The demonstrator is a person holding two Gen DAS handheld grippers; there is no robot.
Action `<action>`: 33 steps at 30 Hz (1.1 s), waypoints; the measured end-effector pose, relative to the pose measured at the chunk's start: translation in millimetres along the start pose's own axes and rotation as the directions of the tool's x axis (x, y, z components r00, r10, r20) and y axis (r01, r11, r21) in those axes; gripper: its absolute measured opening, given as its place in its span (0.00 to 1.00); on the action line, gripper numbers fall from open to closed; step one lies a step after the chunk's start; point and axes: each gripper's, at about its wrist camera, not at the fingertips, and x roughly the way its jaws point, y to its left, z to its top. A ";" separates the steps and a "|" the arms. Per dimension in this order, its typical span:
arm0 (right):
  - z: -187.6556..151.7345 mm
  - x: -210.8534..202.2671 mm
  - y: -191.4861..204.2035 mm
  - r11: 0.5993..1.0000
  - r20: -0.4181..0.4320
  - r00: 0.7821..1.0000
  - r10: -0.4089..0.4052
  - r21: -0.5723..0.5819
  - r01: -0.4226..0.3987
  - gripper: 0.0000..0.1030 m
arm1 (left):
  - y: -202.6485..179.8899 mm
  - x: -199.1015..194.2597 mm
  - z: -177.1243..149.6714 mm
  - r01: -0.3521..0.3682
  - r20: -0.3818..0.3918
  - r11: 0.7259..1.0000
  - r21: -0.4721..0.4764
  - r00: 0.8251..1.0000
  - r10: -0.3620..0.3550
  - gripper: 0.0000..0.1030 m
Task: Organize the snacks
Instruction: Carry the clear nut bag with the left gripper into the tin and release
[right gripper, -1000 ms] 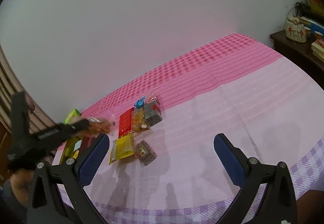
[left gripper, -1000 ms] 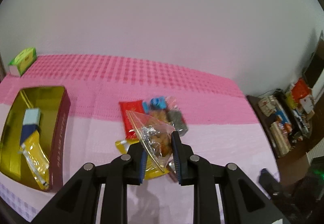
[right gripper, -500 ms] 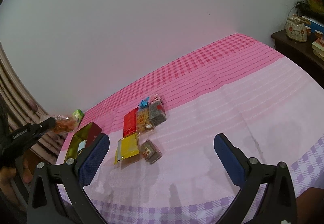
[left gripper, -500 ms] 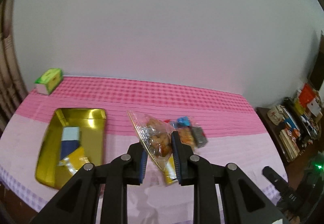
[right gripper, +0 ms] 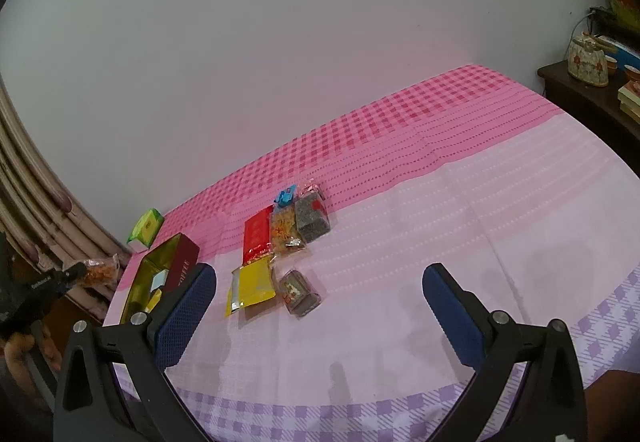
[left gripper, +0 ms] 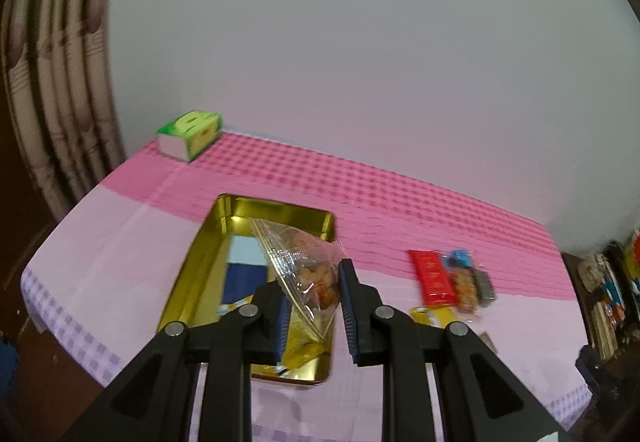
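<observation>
Between left claw [left gripper: 314, 306] pads, clear crinkled snack bag [left gripper: 304, 274], orange pieces inside

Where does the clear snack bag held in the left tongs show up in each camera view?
Left wrist: clear snack bag at lower centre, pinched between the tongs, above the gold tin.
Right wrist: far left edge, beside the tin.
Shared landmark: green box.

Tin [right gripper: 176, 256] left of packets [right gripper: 286, 228] on table [right gripper: 460, 226]; box [right gripper: 146, 226] behind tin.
</observation>
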 end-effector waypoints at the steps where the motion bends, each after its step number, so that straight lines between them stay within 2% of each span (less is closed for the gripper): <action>1: -0.1 0.2 0.3 1.000 -0.001 1.000 0.001 0.000 -0.001 1.00 | 5.3 2.5 -1.0 -0.011 -0.003 1.000 -0.007 1.000 0.011 0.22; 11: -0.8 2.0 -1.7 1.000 -0.005 1.000 -0.001 0.003 0.001 1.00 | 31.7 11.5 -9.2 -0.081 -0.028 0.996 -0.040 0.996 0.080 0.22; 33: -3.8 3.9 -4.1 1.000 -0.020 1.000 -0.001 0.011 0.001 1.00 | 49.6 34.3 -25.0 -0.123 -0.096 0.991 -0.047 0.988 0.118 0.22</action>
